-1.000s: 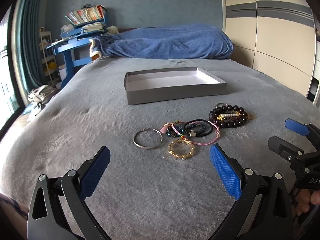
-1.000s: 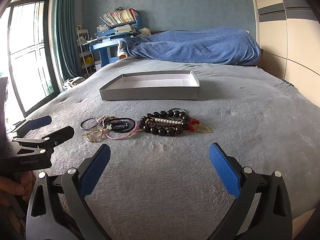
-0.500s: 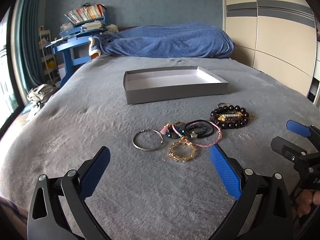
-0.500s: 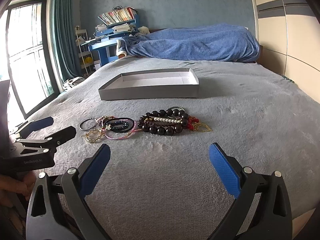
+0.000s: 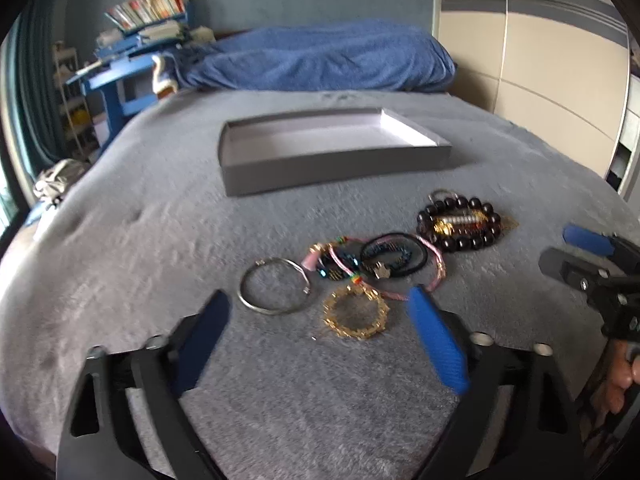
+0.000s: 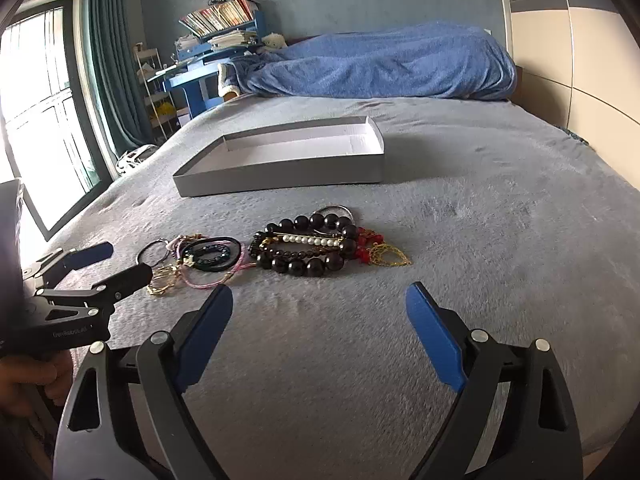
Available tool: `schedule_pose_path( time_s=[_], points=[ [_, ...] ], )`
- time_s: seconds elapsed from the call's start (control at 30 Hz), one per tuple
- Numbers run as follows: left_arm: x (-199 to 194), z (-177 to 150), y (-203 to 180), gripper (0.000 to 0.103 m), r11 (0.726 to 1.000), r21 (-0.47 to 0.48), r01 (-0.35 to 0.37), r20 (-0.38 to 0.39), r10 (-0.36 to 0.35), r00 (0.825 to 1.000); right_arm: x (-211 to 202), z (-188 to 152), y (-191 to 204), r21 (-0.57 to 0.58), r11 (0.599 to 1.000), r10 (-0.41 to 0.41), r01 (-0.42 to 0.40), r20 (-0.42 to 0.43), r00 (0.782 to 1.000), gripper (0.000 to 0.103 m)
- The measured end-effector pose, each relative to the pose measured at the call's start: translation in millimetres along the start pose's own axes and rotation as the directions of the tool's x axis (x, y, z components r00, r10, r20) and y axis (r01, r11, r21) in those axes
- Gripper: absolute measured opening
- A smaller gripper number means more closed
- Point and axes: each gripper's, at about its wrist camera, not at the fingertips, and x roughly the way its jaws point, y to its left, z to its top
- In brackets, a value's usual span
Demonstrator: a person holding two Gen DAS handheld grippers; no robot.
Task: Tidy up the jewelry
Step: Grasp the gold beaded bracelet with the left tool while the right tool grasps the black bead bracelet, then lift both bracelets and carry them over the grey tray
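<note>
Jewelry lies in a loose row on the grey bed cover. In the left wrist view I see a silver bangle, a gold chain bracelet, a pink cord tangled with dark bands and a dark bead bracelet. My left gripper hovers just short of the bangle and gold bracelet, jaws closing, nothing pressed between the pads. My right gripper hangs a little short of the dark bead bracelet, jaws closing on air. Behind the row sits a grey box with nothing in it.
A blue blanket is heaped at the bed's far end. A blue desk with books and a window stand to the left, cream cupboards to the right. A hand holds the other gripper.
Both grippers have moved forward toward the jewelry, which now looks larger and nearer. The fingers of each have drawn in a little. The jewelry has not shifted.
</note>
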Motion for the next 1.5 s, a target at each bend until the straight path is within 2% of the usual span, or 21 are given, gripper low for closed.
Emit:
schedule_pose_path(
  time_s=[0.07, 0.13, 0.3, 0.43, 0.67, 0.87, 1.03, 1.13, 1.2, 1.27, 1.5],
  points=[
    [4, -2, -5, 0.07, 0.999, 0.024, 0.034, -0.029, -0.033, 0.999, 3, 3, -2, 0.003, 1.0, -0.003, 0.003, -0.005, 1.0, 0.087],
    [9, -5, -9, 0.063, 0.998, 0.043, 0.055, -0.055, -0.053, 0.997, 7, 5, -3, 0.007, 1.0, -0.001, 0.001, -0.014, 1.0, 0.087],
    [22, -6, -12, 0.061, 0.997, 0.06, 0.053, -0.099, -0.047, 0.994, 16, 10, -7, 0.004, 1.0, 0.005, -0.005, -0.031, 1.0, 0.087],
    [26, -7, -17, 0.042, 0.994, 0.082, 0.073, -0.107, -0.064, 0.992, 25, 16, -14, 0.026, 1.0, 0.011, -0.01, -0.05, 0.999, 0.078],
    [18, -6, -9, 0.042, 0.995, 0.043, 0.092, -0.075, -0.088, 0.993, 39, 32, -24, 0.059, 0.997, 0.043, -0.039, -0.072, 0.996, 0.054],
    [8, -2, -3, 0.042, 0.996, 0.016, 0.09, -0.047, -0.089, 0.995, 56, 36, -29, 0.094, 0.994, 0.065, -0.053, -0.122, 0.99, 0.047],
    [-2, 5, -1, 0.042, 0.996, 0.007, 0.087, -0.027, -0.087, 0.996, 71, 45, -31, 0.105, 0.994, 0.05, -0.034, -0.154, 0.987, 0.041],
    [-6, 8, 1, 0.042, 0.997, 0.0, 0.076, -0.019, -0.076, 0.997, 81, 48, -32, 0.108, 0.994, 0.047, -0.028, -0.181, 0.982, 0.029],
    [-10, 10, 3, 0.042, 0.998, -0.004, 0.07, -0.013, -0.07, 0.997, 89, 48, -32, 0.11, 0.994, 0.049, -0.026, -0.212, 0.976, 0.026],
    [-14, 13, 3, 0.042, 0.998, -0.004, 0.063, -0.003, -0.063, 0.998, 91, 48, -33, 0.113, 0.993, 0.042, -0.017, -0.221, 0.974, 0.017],
    [-35, 29, 7, 0.042, 0.997, -0.036, 0.073, 0.028, -0.072, 0.997, 66, 61, -21, 0.095, 0.994, 0.066, -0.05, -0.169, 0.983, 0.014]
  ],
)
